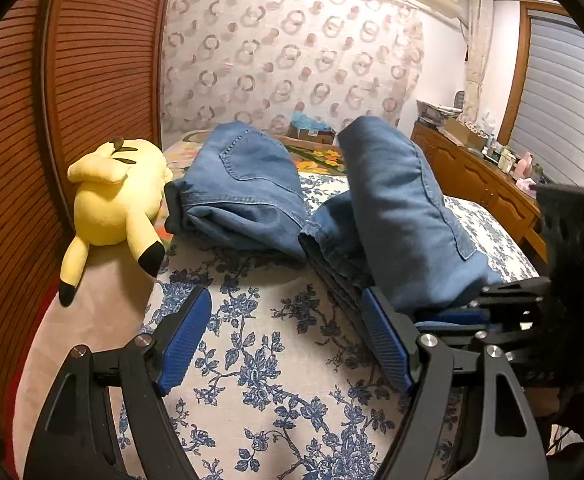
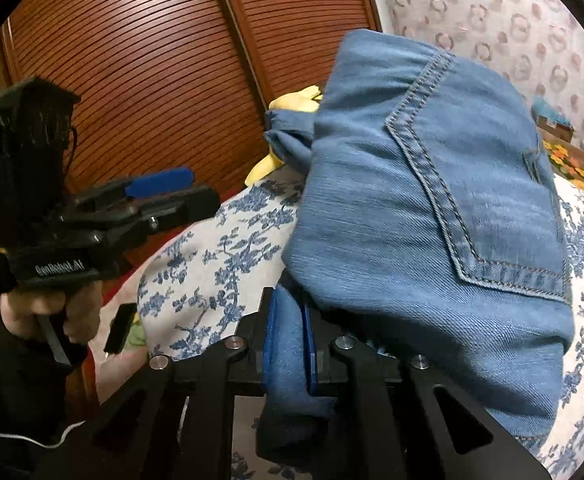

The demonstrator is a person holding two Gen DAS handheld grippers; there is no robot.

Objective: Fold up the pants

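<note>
My right claw [image 2: 288, 344] pinches a thick bunch of denim near the bed's [image 1: 276, 360] front edge, and my left claw [image 1: 288, 340] hangs spread and empty over the floral cover. To do this fold well, I judge I should carry the pinched end across in one low arc, keep the layers stacked, and bring the left claw in to pin the crease. The pants [image 1: 395, 216] are blue denim, partly folded into two humps on the bed, back pocket stitching facing up, beside a yellow plush toy [image 1: 116, 204].
</note>
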